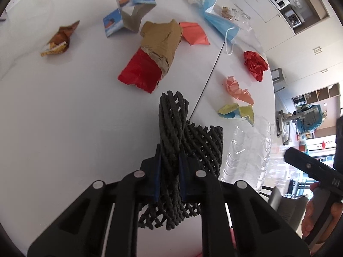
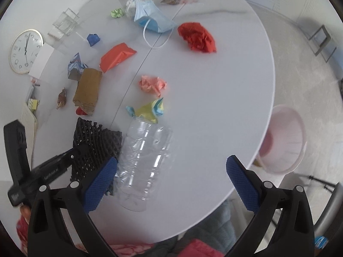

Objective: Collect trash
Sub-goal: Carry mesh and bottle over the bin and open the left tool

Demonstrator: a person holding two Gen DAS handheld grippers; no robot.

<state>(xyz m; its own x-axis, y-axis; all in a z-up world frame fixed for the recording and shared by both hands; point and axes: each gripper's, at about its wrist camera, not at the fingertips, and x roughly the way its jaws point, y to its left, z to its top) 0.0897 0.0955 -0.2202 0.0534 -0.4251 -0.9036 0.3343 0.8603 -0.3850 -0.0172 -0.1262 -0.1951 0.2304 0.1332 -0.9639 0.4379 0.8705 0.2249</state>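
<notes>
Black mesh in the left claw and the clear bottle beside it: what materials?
Black mesh: looks like soft foam netting, matte, open diamond lattice folding under the left claw.
Clear bottle: thin transparent plastic, glossy, ribbed and crumpled.

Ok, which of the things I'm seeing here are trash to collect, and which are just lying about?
Trash to collect:
black foam net, clamped in the left gripper
clear plastic bottle
blue face mask
red crumpled paper
pink paper ball
brown paper bag

Just lying about:
wall clock
pink bin beside the table, probably for the trash
</notes>
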